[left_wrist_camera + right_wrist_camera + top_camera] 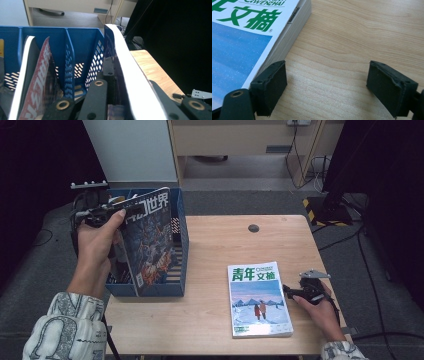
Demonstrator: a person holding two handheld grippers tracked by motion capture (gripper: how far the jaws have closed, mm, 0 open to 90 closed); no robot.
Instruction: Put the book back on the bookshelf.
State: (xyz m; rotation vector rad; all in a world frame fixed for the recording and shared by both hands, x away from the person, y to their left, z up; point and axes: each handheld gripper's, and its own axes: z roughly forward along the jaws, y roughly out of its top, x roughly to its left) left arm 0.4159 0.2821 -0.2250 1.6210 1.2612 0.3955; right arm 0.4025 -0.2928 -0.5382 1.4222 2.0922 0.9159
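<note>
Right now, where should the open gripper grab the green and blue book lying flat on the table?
Grip the thick green and blue paperback book by its right long edge, coming from the right, where the right gripper waits open beside it. It lies flat on the wooden table, so one finger would probably have to slide under that edge, the other pressing on the cover.

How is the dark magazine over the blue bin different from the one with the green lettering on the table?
The dark magazine stands upright over the blue bin, clamped in the left gripper; the green-lettered magazine lies flat on the table, unheld, beside the open right gripper. The first cover is dark with fiery art, the second a pale snowy scene. Both bear Chinese titles.
</note>
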